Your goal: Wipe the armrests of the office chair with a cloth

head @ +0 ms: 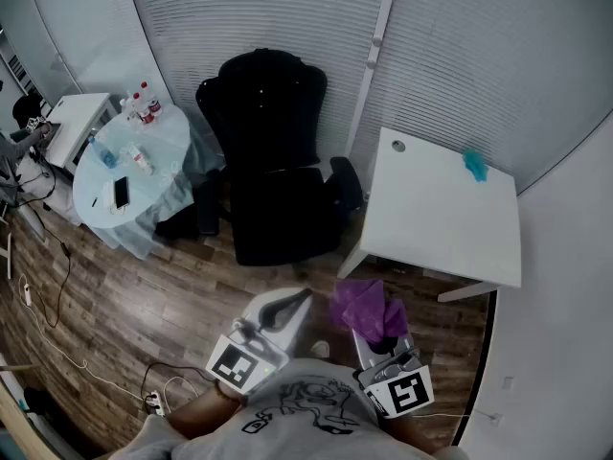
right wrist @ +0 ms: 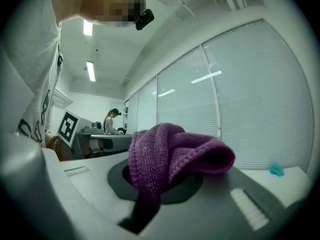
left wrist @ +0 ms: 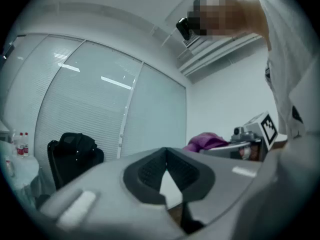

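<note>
The black office chair (head: 273,161) stands against the blinds, with one armrest (head: 345,182) beside the white table and the other armrest (head: 205,205) next to the round table. Low in the head view, my right gripper (head: 372,332) is shut on a purple knitted cloth (head: 365,305), which bunches over its jaws (right wrist: 170,151). My left gripper (head: 301,299) is beside it, jaws closed on nothing (left wrist: 166,152). Both grippers are held well short of the chair, above the wooden floor. The chair (left wrist: 72,156) also appears in the left gripper view.
A white square table (head: 445,218) stands right of the chair, with a small teal object (head: 474,164) on it. A round table (head: 134,166) with bottles and a phone is on the left. Cables (head: 57,324) lie across the floor. A person (right wrist: 111,121) stands far off.
</note>
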Action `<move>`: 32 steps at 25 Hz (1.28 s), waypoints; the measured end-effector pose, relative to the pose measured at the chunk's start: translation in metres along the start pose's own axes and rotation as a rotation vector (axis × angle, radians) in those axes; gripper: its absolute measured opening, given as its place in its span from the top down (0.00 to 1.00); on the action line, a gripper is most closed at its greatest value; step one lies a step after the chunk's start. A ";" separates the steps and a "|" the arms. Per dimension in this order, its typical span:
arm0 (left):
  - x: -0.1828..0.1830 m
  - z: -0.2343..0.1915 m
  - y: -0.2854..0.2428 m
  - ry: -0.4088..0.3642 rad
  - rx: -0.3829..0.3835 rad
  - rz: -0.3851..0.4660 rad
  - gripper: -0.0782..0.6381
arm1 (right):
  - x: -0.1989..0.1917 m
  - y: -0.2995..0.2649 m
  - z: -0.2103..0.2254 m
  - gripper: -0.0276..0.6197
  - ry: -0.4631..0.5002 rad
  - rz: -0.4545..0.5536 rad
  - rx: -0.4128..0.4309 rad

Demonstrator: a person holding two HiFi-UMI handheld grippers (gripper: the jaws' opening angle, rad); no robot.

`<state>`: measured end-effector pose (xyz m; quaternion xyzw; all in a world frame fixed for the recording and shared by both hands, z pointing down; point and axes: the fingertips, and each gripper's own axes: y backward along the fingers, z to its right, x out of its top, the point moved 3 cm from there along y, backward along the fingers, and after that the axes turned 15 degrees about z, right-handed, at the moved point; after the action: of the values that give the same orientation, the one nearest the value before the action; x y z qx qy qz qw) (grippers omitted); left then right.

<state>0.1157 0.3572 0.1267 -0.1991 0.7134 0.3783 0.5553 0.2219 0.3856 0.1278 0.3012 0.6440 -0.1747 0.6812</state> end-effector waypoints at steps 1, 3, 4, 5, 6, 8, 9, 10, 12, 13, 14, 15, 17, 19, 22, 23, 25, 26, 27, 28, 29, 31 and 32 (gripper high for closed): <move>-0.001 0.000 0.000 0.001 0.000 -0.002 0.89 | -0.001 0.000 0.001 0.91 -0.001 0.002 0.000; -0.002 -0.001 -0.001 0.005 0.002 -0.004 0.89 | -0.001 0.000 0.002 0.91 -0.002 0.003 0.000; -0.002 0.000 -0.002 0.006 0.003 -0.004 0.89 | -0.001 0.001 0.002 0.91 -0.002 0.001 0.000; -0.002 0.000 -0.002 0.006 0.003 -0.003 0.89 | -0.001 0.001 0.003 0.91 -0.002 -0.001 -0.001; -0.001 0.001 -0.003 0.004 0.003 -0.002 0.89 | 0.000 0.002 0.004 0.91 -0.003 -0.001 -0.002; -0.001 0.003 -0.005 0.002 0.000 -0.002 0.89 | 0.001 0.003 0.006 0.91 -0.006 0.003 -0.006; -0.002 0.004 -0.005 0.003 -0.001 -0.003 0.89 | 0.001 0.004 0.007 0.91 -0.009 0.003 -0.008; -0.003 0.005 -0.006 0.005 -0.001 -0.004 0.89 | 0.001 0.005 0.009 0.91 -0.015 0.005 -0.011; -0.005 0.007 -0.009 0.005 -0.003 -0.008 0.89 | 0.000 0.008 0.012 0.91 -0.037 0.015 -0.018; -0.006 0.009 -0.010 0.005 -0.005 -0.010 0.89 | 0.000 0.009 0.014 0.91 -0.044 0.018 -0.020; -0.008 0.011 -0.012 0.005 -0.007 -0.012 0.89 | 0.000 0.011 0.016 0.91 -0.047 0.019 -0.020; -0.008 0.013 -0.014 0.006 -0.009 -0.013 0.89 | 0.000 0.014 0.018 0.91 -0.046 0.019 -0.020; -0.011 0.019 -0.019 0.006 -0.012 -0.015 0.89 | 0.002 0.020 0.021 0.91 -0.042 0.021 -0.017; -0.014 0.027 -0.025 0.005 -0.018 -0.016 0.89 | 0.003 0.027 0.025 0.91 -0.040 0.021 -0.015; -0.021 0.041 -0.035 0.010 -0.023 -0.022 0.89 | 0.004 0.041 0.033 0.91 -0.047 0.020 -0.015; -0.024 0.046 -0.038 0.011 -0.024 -0.026 0.89 | 0.005 0.045 0.037 0.91 -0.055 0.026 -0.021; -0.031 0.056 -0.045 0.014 -0.026 -0.035 0.89 | 0.006 0.054 0.045 0.91 -0.076 0.036 -0.037; -0.034 0.061 -0.049 0.016 -0.026 -0.039 0.89 | 0.006 0.059 0.049 0.91 -0.083 0.036 -0.040; -0.037 0.066 -0.052 0.018 -0.027 -0.041 0.89 | 0.006 0.065 0.052 0.91 -0.087 0.034 -0.040; -0.040 0.070 -0.055 0.019 -0.027 -0.043 0.89 | 0.005 0.070 0.054 0.91 -0.089 0.031 -0.040; -0.043 0.075 -0.057 0.021 -0.027 -0.046 0.89 | 0.004 0.075 0.057 0.91 -0.090 0.027 -0.038; -0.048 0.083 -0.060 0.025 -0.027 -0.049 0.89 | 0.001 0.083 0.061 0.91 -0.094 0.021 -0.037; -0.050 0.086 -0.061 0.026 -0.026 -0.050 0.89 | 0.000 0.087 0.063 0.91 -0.097 0.020 -0.038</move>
<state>0.2290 0.3773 0.1455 -0.2288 0.7103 0.3709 0.5528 0.3250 0.4109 0.1432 0.2859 0.6103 -0.1700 0.7190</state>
